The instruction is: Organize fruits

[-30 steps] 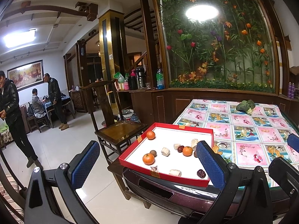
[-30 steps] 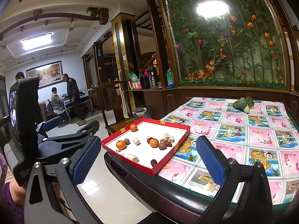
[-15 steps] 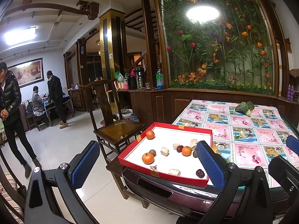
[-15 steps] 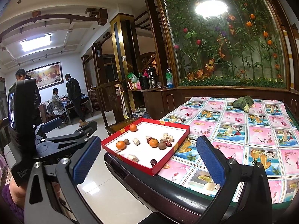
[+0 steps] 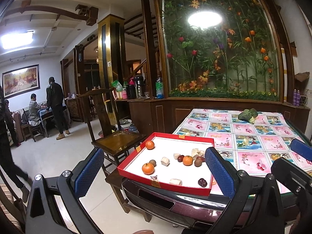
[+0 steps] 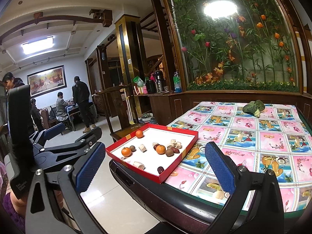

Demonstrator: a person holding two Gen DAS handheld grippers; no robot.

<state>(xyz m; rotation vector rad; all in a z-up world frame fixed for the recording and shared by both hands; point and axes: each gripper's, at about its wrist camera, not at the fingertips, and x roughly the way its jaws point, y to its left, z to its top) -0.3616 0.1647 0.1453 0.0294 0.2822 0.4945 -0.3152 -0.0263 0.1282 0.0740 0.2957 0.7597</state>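
Observation:
A red tray (image 5: 163,183) with a white floor sits at the near left corner of the table. It holds three mandarins (image 5: 148,168), brown round fruits (image 5: 198,162), dark red dates (image 5: 202,182) and pale chunks (image 5: 165,161), all scattered. My left gripper (image 5: 154,156) hovers open in front of the tray, short of the table edge, with nothing in it. To the right of it, my right gripper (image 6: 154,150) is also open and empty, facing the tray (image 6: 136,168) and its mandarins (image 6: 160,149). The left gripper (image 6: 58,136) shows at the left in the right wrist view.
A wooden chair (image 5: 117,140) stands close to the table's left side. A green vegetable (image 5: 247,115) lies at the far end of the patterned tablecloth (image 5: 253,136). A dark cabinet (image 5: 152,109) with bottles and a flowered glass panel close the back. People (image 5: 55,105) are at the far left.
Both grippers stay open and have barely shifted. The person in dark clothes at the left edge has walked further out of the left wrist view.

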